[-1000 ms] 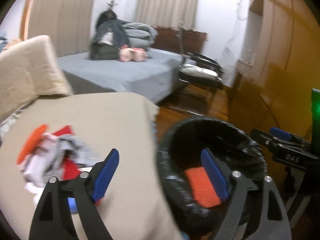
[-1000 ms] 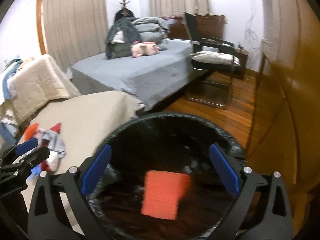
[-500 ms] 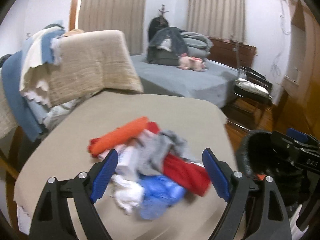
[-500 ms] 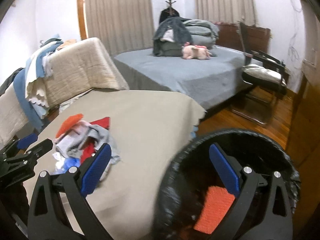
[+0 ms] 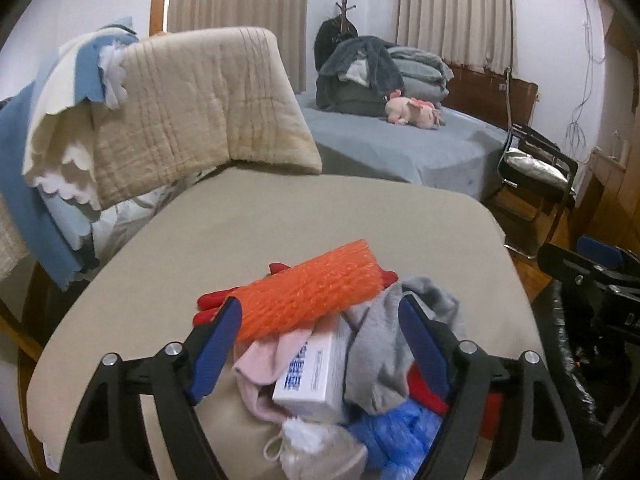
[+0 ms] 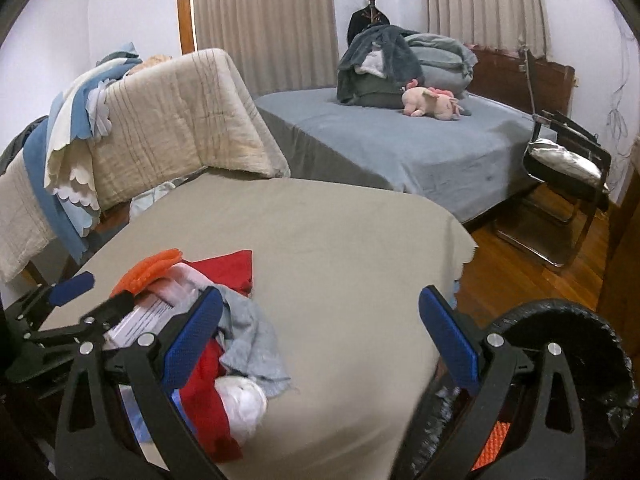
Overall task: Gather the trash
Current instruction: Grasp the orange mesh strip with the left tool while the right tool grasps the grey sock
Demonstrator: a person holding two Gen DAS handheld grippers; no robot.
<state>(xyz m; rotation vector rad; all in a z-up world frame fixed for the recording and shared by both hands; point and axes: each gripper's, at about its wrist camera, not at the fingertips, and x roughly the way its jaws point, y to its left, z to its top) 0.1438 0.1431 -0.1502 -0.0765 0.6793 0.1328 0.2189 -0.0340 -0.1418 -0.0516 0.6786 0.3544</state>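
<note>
**Left gripper over trash pile; right gripper empty**

The left gripper (image 5: 320, 344) stands above the trash pile (image 5: 344, 368) on the near part of the bench (image 5: 304, 216). Its jaws are apart, have just been closing a little, and press on nothing; an orange mesh sleeve (image 5: 312, 292), a white box (image 5: 316, 376) and a grey cloth (image 5: 384, 356) lie between them. The right gripper (image 6: 320, 344) has its jaws wide apart over bare bench, pile to its left. The black-lined bin (image 6: 568, 344) stands at the bench's right, on the floor.

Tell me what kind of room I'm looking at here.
Most likely a bedroom in a home. A bed with a grey-blue cover holds folded bedding and a pink plush toy, curtains hang behind it, and a coat stand is by the wall.
</note>
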